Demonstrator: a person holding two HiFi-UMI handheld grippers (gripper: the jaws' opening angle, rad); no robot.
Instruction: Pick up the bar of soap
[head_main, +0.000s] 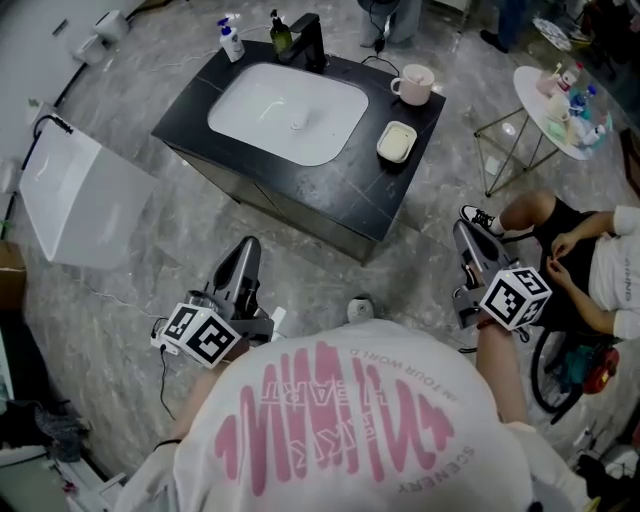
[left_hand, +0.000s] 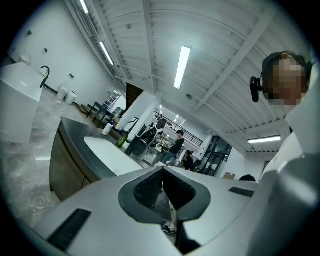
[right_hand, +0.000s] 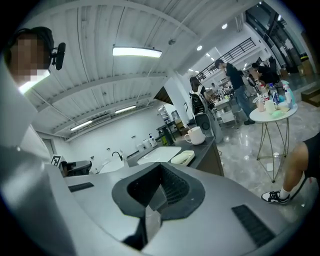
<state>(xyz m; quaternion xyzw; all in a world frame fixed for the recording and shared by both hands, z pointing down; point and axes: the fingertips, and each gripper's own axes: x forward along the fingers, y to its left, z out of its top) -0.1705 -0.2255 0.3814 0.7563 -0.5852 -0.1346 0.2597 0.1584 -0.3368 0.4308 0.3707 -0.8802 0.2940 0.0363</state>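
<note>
The pale bar of soap (head_main: 397, 141) lies in a white dish on the right part of the black counter (head_main: 340, 190), beside the white basin (head_main: 290, 110). In the right gripper view the soap dish (right_hand: 182, 157) shows far ahead, beyond the jaws. Both grippers hang low in front of the counter, well short of the soap. My left gripper (head_main: 243, 262) (left_hand: 161, 170) is shut with nothing in it. My right gripper (head_main: 468, 240) (right_hand: 161, 167) is shut and empty too, below and to the right of the dish.
A white mug (head_main: 413, 84) stands behind the dish, with a black faucet (head_main: 310, 40) and two bottles (head_main: 232, 40) at the counter's back. A seated person (head_main: 590, 270) and a round side table (head_main: 555, 100) are at the right. A white tub (head_main: 70, 195) stands at the left.
</note>
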